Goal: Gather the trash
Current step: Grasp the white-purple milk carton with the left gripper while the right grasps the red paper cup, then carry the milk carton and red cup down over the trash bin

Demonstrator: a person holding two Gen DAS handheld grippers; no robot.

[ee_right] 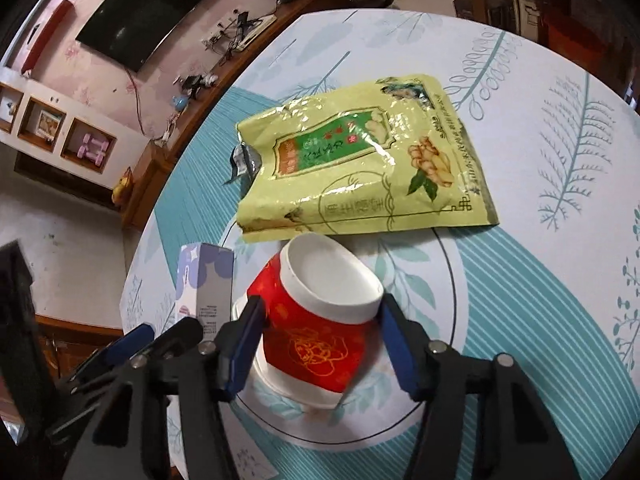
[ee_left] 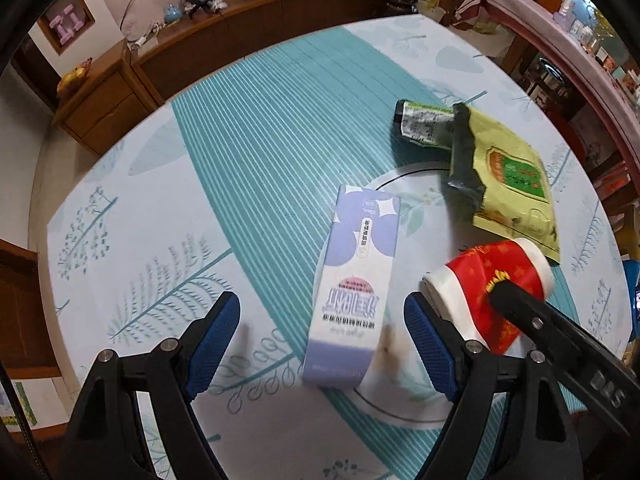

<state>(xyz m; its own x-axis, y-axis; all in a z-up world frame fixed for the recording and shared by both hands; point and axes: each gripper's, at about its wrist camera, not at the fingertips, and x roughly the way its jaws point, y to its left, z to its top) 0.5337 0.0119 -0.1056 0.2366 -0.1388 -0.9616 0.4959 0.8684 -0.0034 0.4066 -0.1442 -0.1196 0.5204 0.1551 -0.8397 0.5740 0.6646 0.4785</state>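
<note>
On the round table (ee_left: 168, 208), covered with a teal-and-white leaf-patterned cloth, the thin dark ring printed near the middle of the cloth serves as the landmark. A purple and white carton (ee_left: 352, 292) lies flat across the ring's left edge as the left wrist view shows it, its long axis running from the near end by the camera up toward the far side of the table, tilted slightly to the right. The left gripper (ee_left: 322, 340) hangs over it with its blue-padded jaws spread wide, one to each side of the carton's near half and neither pad touching it. A red paper cup (ee_right: 320, 320) with white rim and base lies on its side inside the ring; in the right wrist view its open mouth faces up and away from the camera toward the yellow-green pouch (ee_right: 360, 160), its base toward the camera. The right gripper (ee_right: 320, 332) straddles the cup across its width, its jaws apart; the left pad sits right at the cup's red wall and the right pad beside the rim, though whether either actually presses cannot be told. The pouch lies flat across the ring's far edge, its long axis crosswise, torn end to the left. A dark green packet (ee_left: 424, 124) lies outside the ring beyond the pouch, touching it.
</note>
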